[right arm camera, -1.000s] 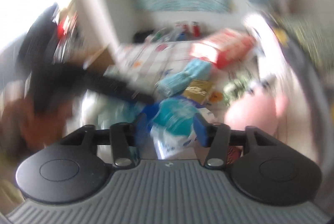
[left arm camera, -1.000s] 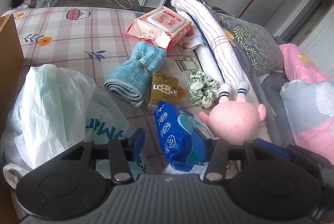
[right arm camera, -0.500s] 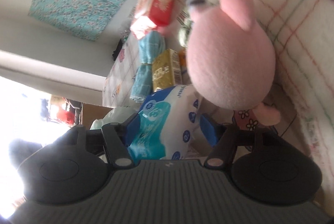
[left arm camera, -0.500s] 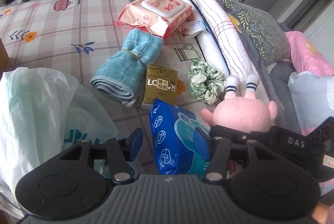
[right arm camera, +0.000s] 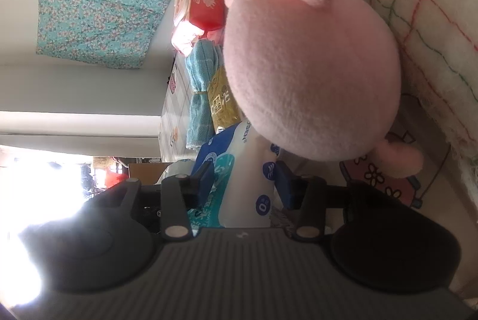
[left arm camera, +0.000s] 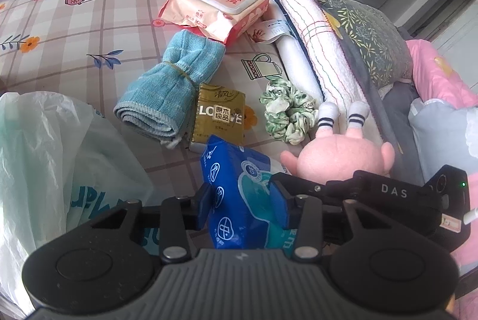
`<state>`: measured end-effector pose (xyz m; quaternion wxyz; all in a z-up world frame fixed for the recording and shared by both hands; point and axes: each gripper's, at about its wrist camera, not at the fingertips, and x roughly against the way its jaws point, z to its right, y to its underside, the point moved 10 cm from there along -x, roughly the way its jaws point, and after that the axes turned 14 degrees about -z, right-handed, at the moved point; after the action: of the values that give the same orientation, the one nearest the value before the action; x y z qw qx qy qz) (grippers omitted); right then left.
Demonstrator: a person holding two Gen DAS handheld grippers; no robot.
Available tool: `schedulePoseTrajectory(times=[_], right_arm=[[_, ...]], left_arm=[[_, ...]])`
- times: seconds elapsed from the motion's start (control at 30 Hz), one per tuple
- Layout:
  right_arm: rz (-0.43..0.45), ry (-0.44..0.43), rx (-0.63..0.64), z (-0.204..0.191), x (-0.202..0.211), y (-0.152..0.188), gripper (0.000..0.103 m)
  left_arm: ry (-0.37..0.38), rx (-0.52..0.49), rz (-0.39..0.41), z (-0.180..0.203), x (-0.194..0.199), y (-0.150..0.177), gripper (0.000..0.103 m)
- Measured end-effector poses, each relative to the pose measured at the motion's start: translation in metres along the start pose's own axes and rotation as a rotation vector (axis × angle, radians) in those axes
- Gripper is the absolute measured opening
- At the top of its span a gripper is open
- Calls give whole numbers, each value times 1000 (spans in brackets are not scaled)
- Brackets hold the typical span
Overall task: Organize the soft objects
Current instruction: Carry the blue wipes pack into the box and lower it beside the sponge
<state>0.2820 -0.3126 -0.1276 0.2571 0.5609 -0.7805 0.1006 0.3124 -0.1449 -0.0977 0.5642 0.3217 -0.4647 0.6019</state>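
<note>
A blue and teal tissue pack (left arm camera: pixel 239 194) lies on the checked bedsheet (left arm camera: pixel 74 30). My left gripper (left arm camera: pixel 242 205) has its fingers on both sides of the pack and pressing it. My right gripper (right arm camera: pixel 243 182), turned on its side, also has the pack (right arm camera: pixel 239 194) between its fingers; its body shows in the left wrist view (left arm camera: pixel 388 200). A pink plush toy (left arm camera: pixel 337 155) lies just right of the pack and fills the right wrist view (right arm camera: pixel 310 66). A rolled blue towel (left arm camera: pixel 173 90), a gold tissue pack (left arm camera: pixel 219 117) and a green scrunchie (left arm camera: pixel 286 111) lie beyond.
A white plastic bag (left arm camera: pixel 44 164) stands open at the left. A pink wet-wipes pack (left arm camera: pixel 218 9) lies farther back. A folded white blanket (left arm camera: pixel 313 30), a leaf-print pillow (left arm camera: pixel 367 36) and pink bedding (left arm camera: pixel 442 87) line the right side.
My left gripper has moved forward and closed in on the blue tissue pack. My right gripper has rolled onto its side, swung in beside the plush toy and narrowed around the same pack.
</note>
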Motion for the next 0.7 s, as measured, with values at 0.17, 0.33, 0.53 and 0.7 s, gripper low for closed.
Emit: schedulePoseTrajectory(times=[0.17,0.33,0.53,0.7], right_arm=[[25,3,39,-15,5,3,43],[49,-15,82,-36,21,14,43],[76,-13,171,-83,40,35,43],[68,-12,263,-132,43,62,43]], left_arm=[[2,-30,29,8,15,6,42],[23,-39,80,13,44,11,41],[43,-50,166,13,92,23,41],[42,-24,271,-8,143,34,41]])
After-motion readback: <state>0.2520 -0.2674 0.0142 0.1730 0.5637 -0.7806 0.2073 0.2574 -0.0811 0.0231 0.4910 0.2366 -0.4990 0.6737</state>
